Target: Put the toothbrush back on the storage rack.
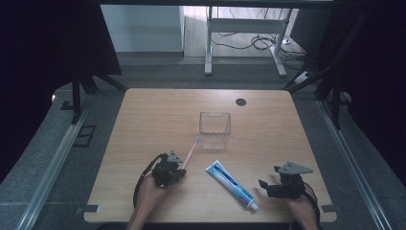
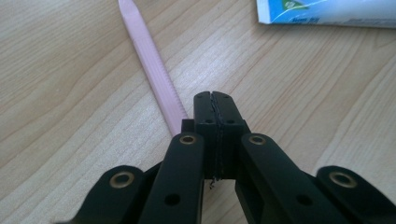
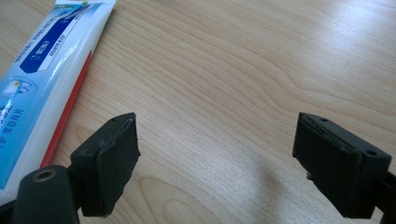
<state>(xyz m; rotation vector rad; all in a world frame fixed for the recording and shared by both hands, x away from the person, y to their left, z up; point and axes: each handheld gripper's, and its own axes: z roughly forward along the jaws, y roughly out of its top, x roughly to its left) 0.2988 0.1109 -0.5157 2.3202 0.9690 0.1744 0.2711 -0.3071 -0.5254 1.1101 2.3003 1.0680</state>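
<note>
- Left gripper (image 2: 215, 109): fingers are pressed fully together, empty, with the pink toothbrush (image 2: 150, 70) lying on the bench (image 1: 153, 120) just beside them, apparently not clamped.
- Right gripper (image 3: 217, 154): fingers stand wide, empty, near the toothpaste tube (image 1: 231, 184).
- Judged step: the toothbrush pickup is not yet secured; next, reopen and straddle the handle, probably to carry it to the clear cup (image 1: 215, 130).

Chinese "来自光" on toothpaste tube (image 3: 37, 88)
</note>
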